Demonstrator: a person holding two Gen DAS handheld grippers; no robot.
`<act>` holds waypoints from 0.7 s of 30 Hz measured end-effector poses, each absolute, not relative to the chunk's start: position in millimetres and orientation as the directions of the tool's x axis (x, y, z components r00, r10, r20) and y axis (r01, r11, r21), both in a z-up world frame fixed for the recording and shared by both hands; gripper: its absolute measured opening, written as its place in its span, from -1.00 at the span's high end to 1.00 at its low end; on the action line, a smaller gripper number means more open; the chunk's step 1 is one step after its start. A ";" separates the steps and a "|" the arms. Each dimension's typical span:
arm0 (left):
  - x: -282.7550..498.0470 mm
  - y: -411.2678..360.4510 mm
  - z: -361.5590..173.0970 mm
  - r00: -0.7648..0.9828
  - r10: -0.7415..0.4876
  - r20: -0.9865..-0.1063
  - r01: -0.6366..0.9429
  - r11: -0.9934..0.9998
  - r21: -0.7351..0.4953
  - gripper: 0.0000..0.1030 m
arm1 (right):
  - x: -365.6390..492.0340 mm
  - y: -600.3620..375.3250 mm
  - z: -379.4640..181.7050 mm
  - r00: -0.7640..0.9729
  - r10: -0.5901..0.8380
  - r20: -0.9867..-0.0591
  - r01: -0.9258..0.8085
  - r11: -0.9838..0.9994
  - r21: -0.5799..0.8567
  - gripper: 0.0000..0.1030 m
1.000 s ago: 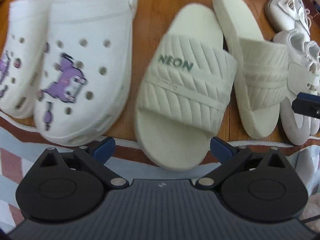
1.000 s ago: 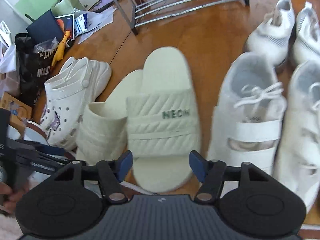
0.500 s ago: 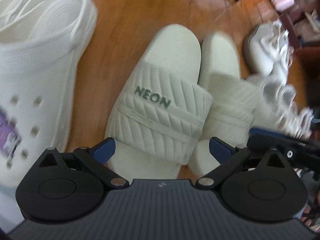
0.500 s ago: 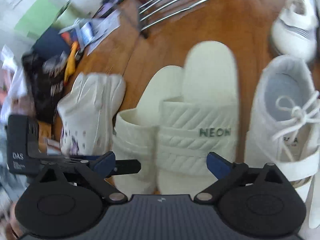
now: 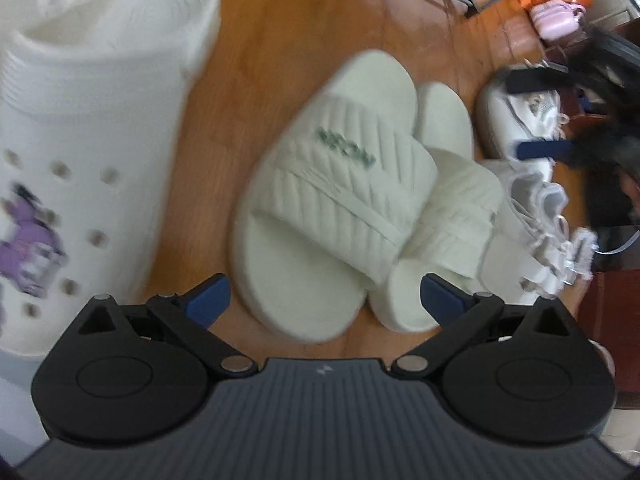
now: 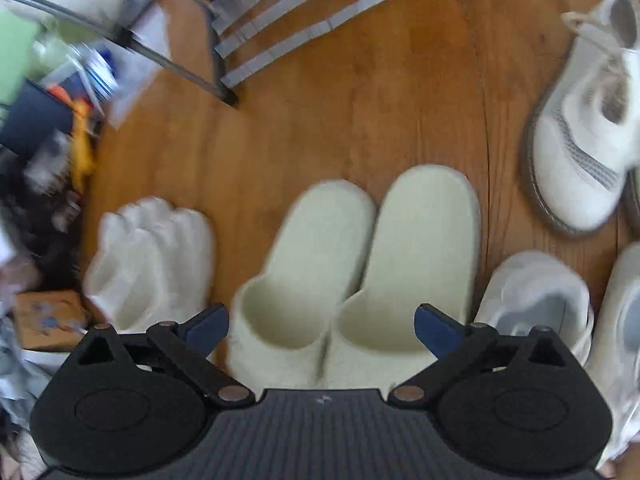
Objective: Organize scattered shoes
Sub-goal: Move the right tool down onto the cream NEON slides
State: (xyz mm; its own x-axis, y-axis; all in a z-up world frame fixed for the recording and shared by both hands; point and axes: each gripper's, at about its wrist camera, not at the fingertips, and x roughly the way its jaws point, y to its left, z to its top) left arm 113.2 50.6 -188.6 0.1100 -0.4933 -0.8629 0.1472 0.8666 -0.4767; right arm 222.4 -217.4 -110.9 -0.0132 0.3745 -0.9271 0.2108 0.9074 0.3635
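Note:
Two pale cream slides lie side by side on the wooden floor, the "NEON" slide (image 5: pixel 340 208) partly over its mate (image 5: pixel 448 200). My left gripper (image 5: pixel 324 298) hovers open over their toe ends and holds nothing. In the right wrist view the same pair, left slide (image 6: pixel 304 264) and right slide (image 6: pixel 416 248), sits straight below my right gripper (image 6: pixel 322 326). Its jaws are opening, both straps lie between the fingers, and the pads touch neither. The right gripper's blue fingers (image 5: pixel 540 148) show blurred at the left view's right edge.
A white clog (image 5: pixel 88 120) with purple charms lies left of the slides; its pair (image 6: pixel 148 264) is seen from the right wrist. White sneakers (image 6: pixel 576 148) and another (image 6: pixel 536 292) lie to the right. A metal shoe rack (image 6: pixel 304 36) stands beyond. Bags and papers (image 6: pixel 52 120) crowd the left.
My right gripper's jaws have spread wider, and it has swept over the slides so both straps now lie between its fingers. The left gripper has swung right, pushing the clog towards the frame's left edge.

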 end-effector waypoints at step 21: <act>115.6 40.6 -181.9 0.233 -0.467 -0.853 0.257 0.875 -0.409 -1.00 | 247.0 -180.5 -190.8 -0.432 0.351 -0.831 0.373 0.908 0.190 -0.58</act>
